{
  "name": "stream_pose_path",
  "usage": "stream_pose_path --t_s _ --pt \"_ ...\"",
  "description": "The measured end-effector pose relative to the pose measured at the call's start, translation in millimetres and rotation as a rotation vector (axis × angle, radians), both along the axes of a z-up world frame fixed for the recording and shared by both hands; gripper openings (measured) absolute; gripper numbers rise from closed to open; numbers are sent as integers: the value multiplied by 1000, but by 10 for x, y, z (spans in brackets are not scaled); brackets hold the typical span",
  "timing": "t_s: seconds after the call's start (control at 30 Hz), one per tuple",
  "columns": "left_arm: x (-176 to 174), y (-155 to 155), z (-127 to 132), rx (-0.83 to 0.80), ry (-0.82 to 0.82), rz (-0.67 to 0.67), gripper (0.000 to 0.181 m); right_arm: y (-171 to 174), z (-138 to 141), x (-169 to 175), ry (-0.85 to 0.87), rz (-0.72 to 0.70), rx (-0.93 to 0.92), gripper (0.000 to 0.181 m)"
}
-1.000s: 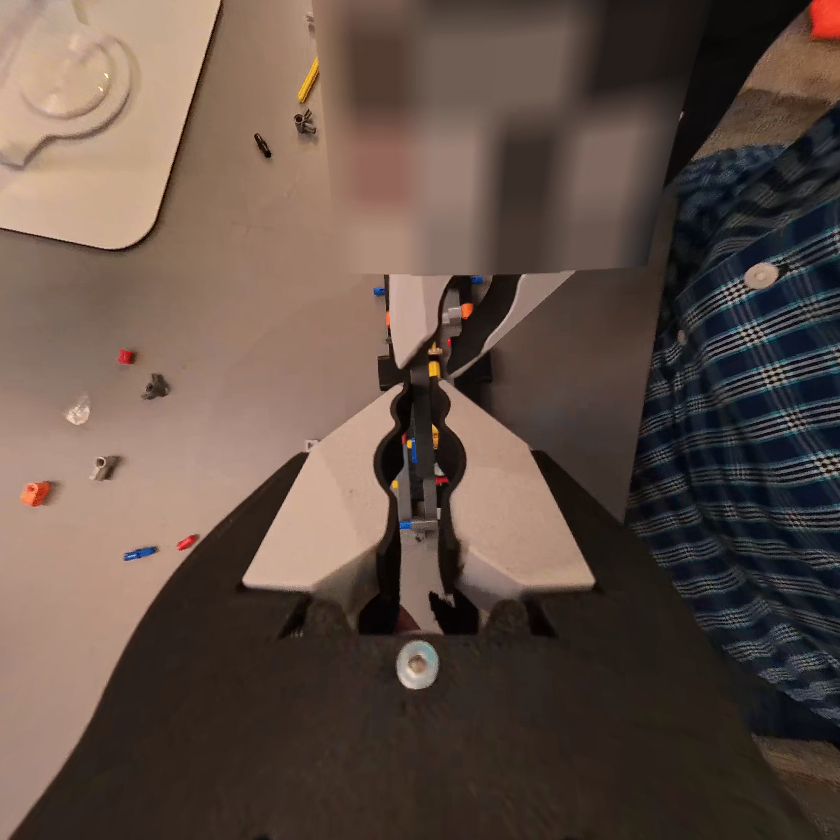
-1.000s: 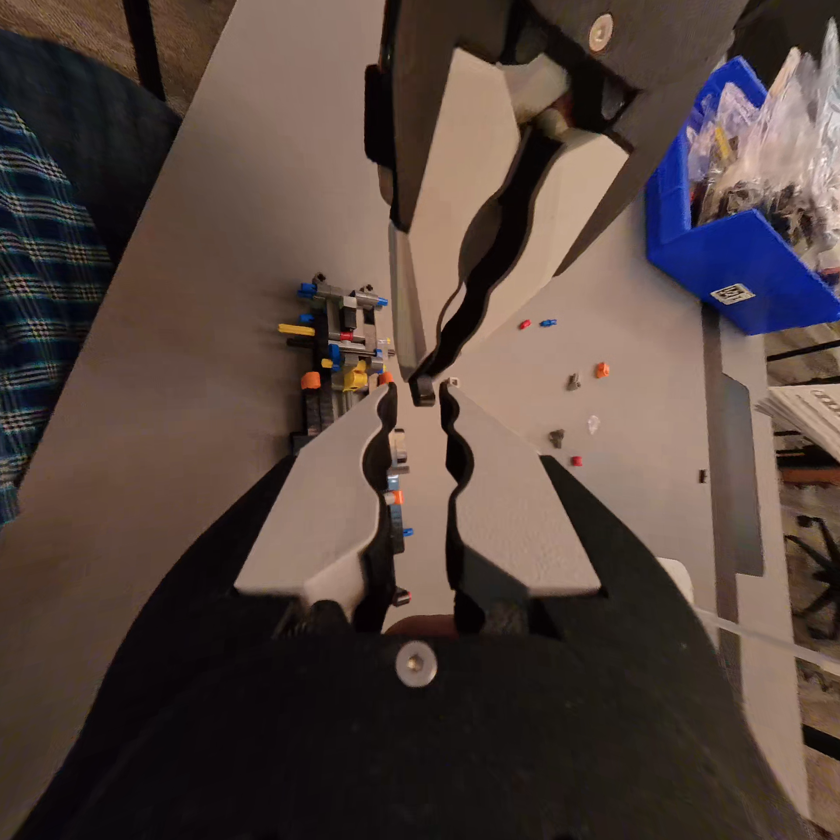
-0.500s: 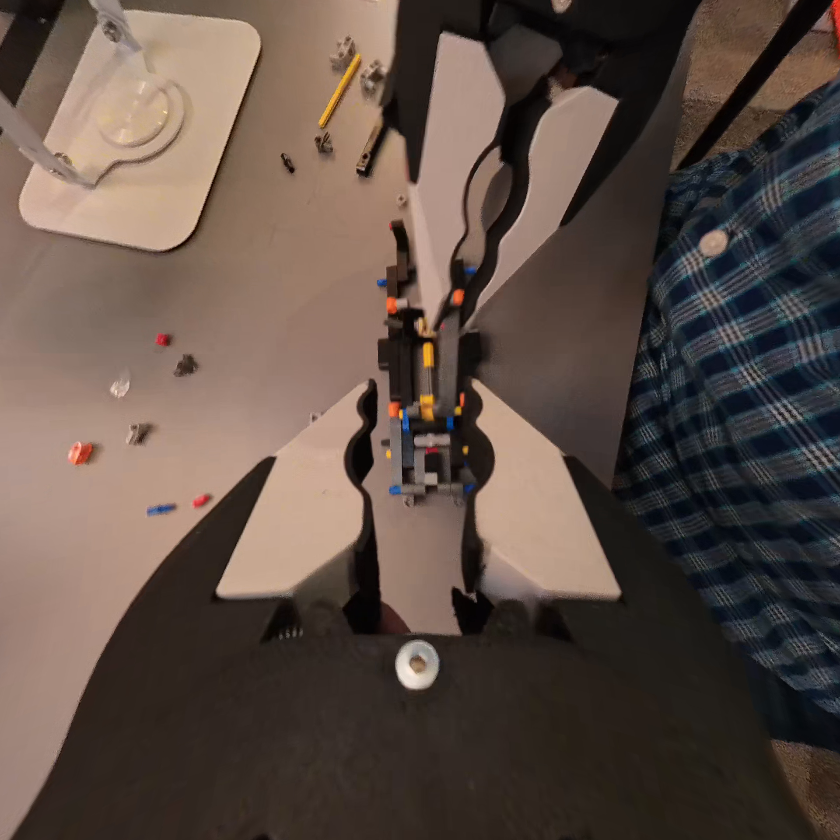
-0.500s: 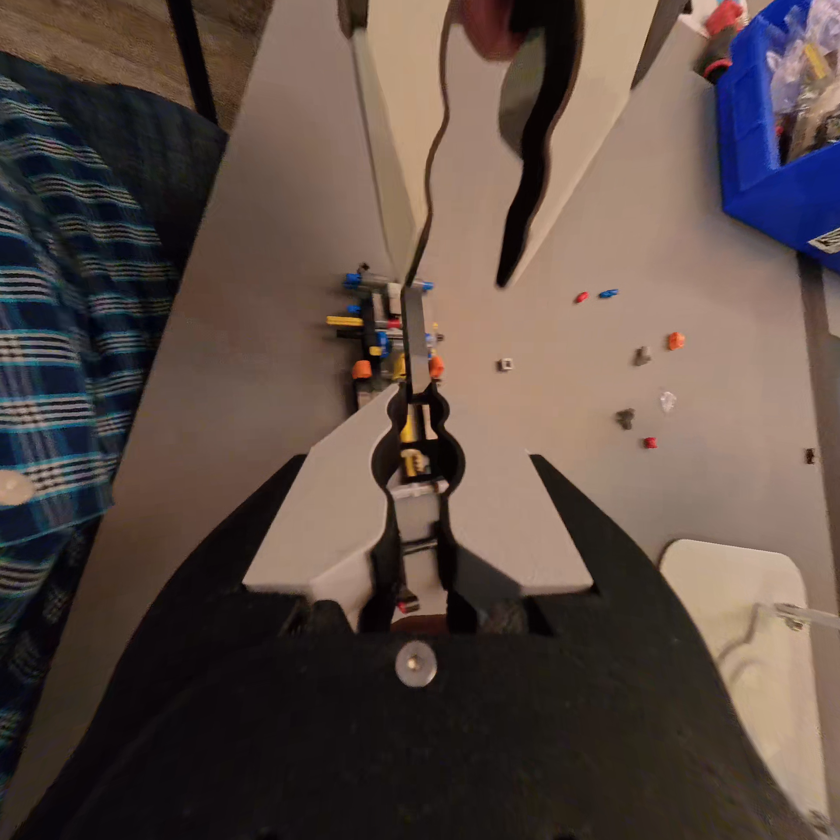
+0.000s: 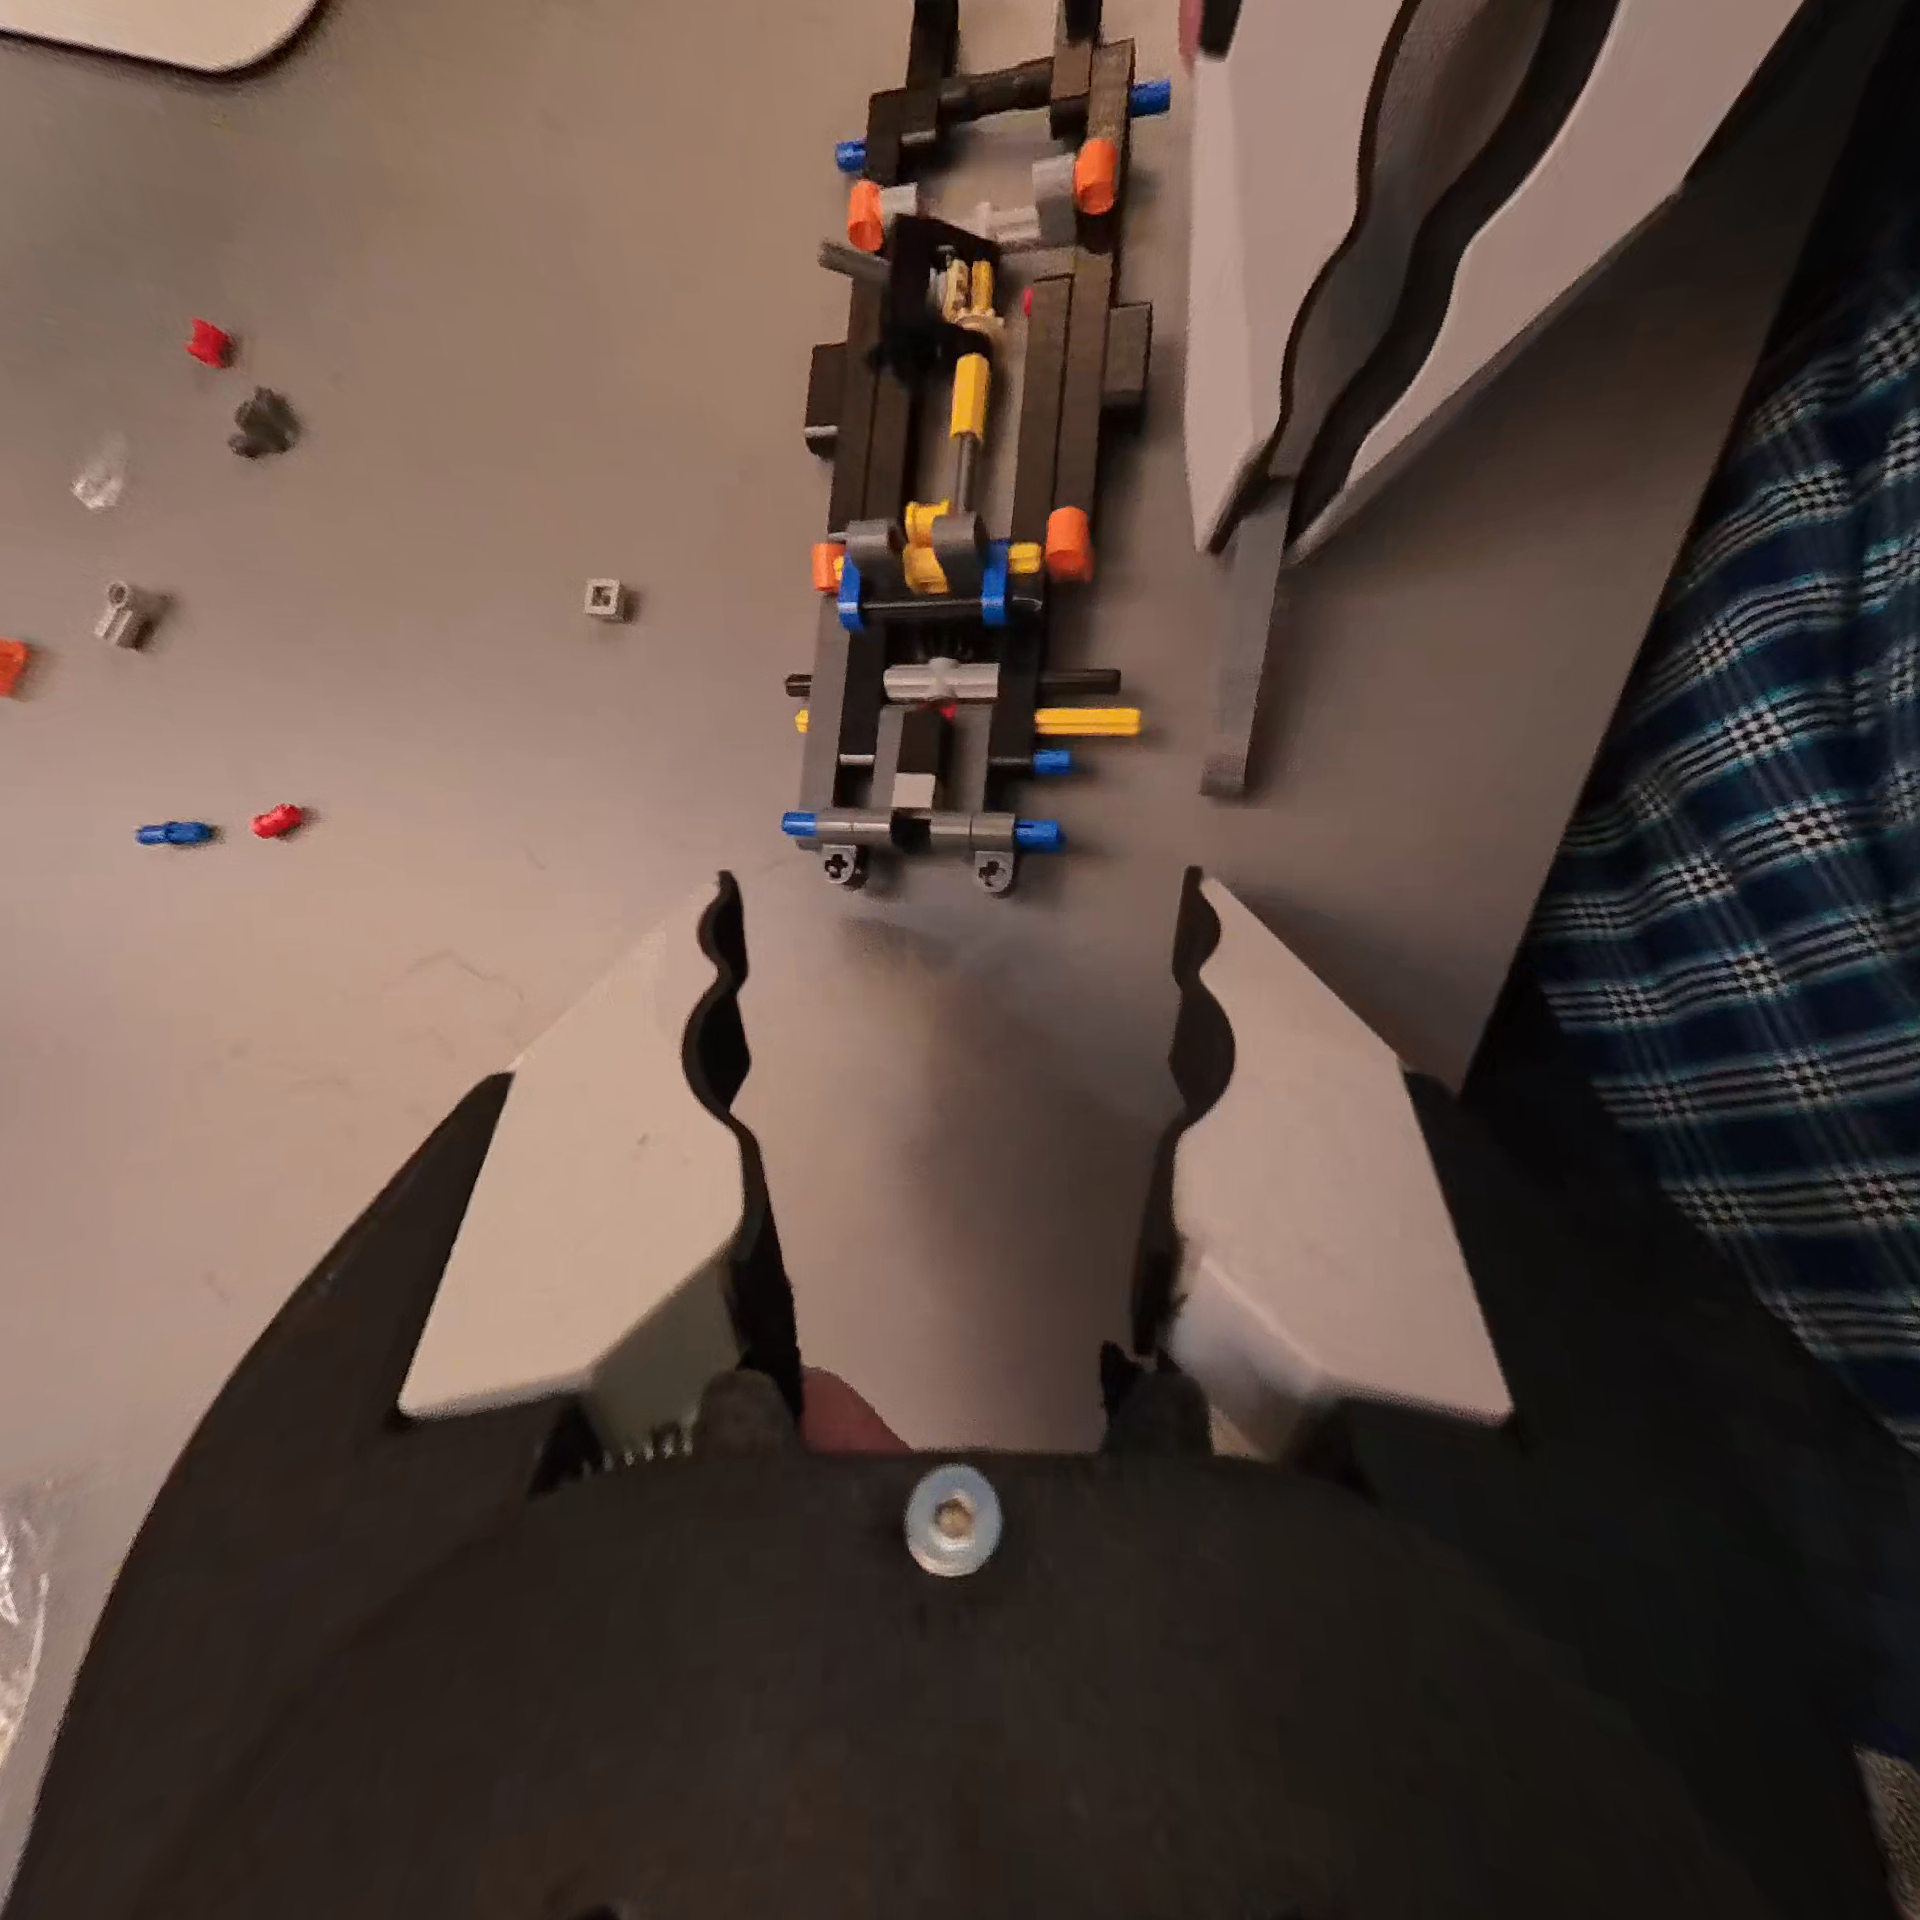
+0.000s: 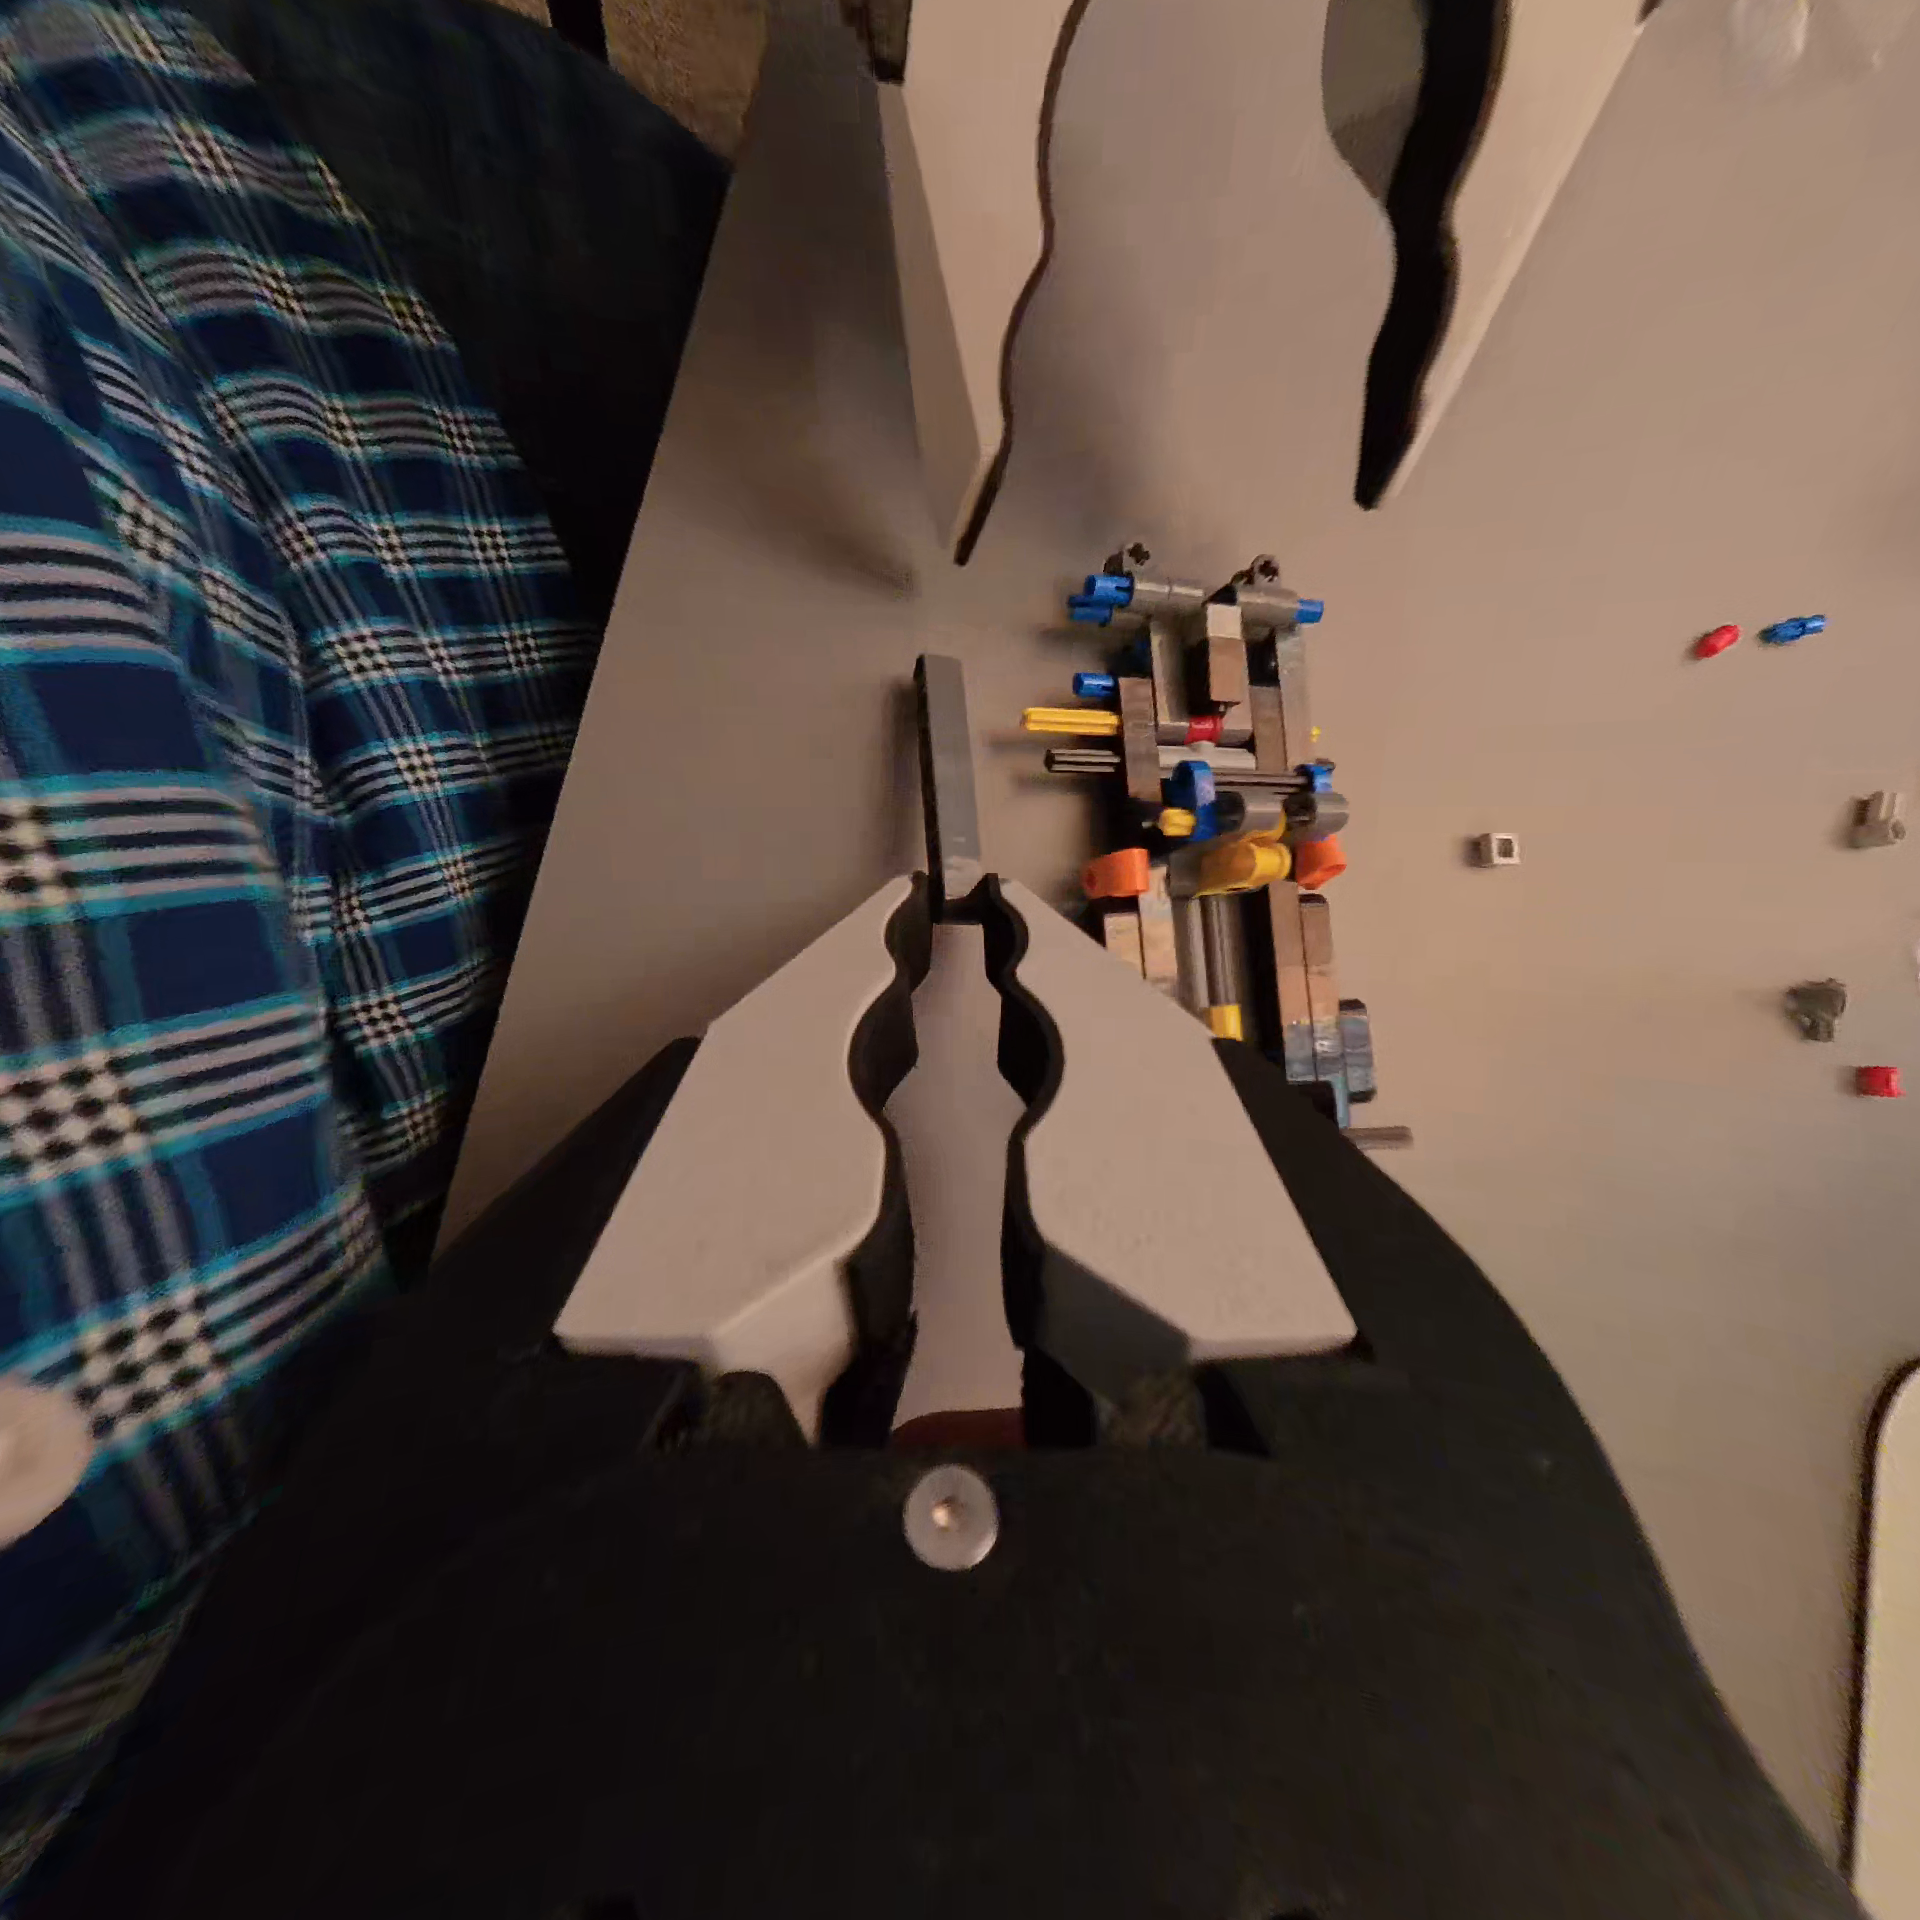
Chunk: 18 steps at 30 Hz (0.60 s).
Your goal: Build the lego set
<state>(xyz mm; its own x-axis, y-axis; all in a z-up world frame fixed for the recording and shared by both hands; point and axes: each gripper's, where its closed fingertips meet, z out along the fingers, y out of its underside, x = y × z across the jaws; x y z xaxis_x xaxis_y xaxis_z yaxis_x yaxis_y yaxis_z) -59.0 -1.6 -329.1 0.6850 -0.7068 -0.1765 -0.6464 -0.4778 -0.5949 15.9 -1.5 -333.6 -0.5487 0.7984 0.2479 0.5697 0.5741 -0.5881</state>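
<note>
The lego chassis [image 5: 940,582], black and grey with yellow, blue and orange parts, lies flat on the grey table [image 5: 520,312]. My left gripper [image 5: 958,883] is wide open and empty, its tips just short of the chassis's near end. My right gripper [image 6: 956,894] is shut on a long grey beam [image 6: 951,769] and holds it alongside the chassis [image 6: 1216,831], apart from it, on the person's side. The beam [image 5: 1247,644] and the right gripper [image 5: 1351,312] also show in the left wrist view. The left gripper [image 6: 1174,499] shows open in the right wrist view.
Loose small pieces lie on the table away from the person: a red piece [image 5: 208,343], a dark grey piece [image 5: 265,421], a grey cube [image 5: 606,600], a blue pin [image 5: 175,833] and a red pin [image 5: 275,821]. A person's plaid shirt [image 5: 1766,831] is at the table edge. A white base [image 6: 1901,1558] lies to the right. My right fingertips sit around 8 cm from my left ones. From the left gripper's tips to the grey cube [image 5: 606,600] is close to 9 cm. It turns up in the right wrist view [image 6: 1497,848] as well.
My left gripper opened, let go of the chassis and drew back; the chassis now lies on the table. My right gripper shut on the grey beam and moved it beside the chassis.
</note>
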Motion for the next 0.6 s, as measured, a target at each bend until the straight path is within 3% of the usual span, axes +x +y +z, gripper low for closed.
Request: stream_pose_path --t_s 0.4,0.6 --pt "41 104 -108 -14 -26 -94 92 63 50 -191 73 -74 -112 7" --pt "85 87 -120 -23 -54 -106 91 12 -8 -188 51 -35 -105 6"
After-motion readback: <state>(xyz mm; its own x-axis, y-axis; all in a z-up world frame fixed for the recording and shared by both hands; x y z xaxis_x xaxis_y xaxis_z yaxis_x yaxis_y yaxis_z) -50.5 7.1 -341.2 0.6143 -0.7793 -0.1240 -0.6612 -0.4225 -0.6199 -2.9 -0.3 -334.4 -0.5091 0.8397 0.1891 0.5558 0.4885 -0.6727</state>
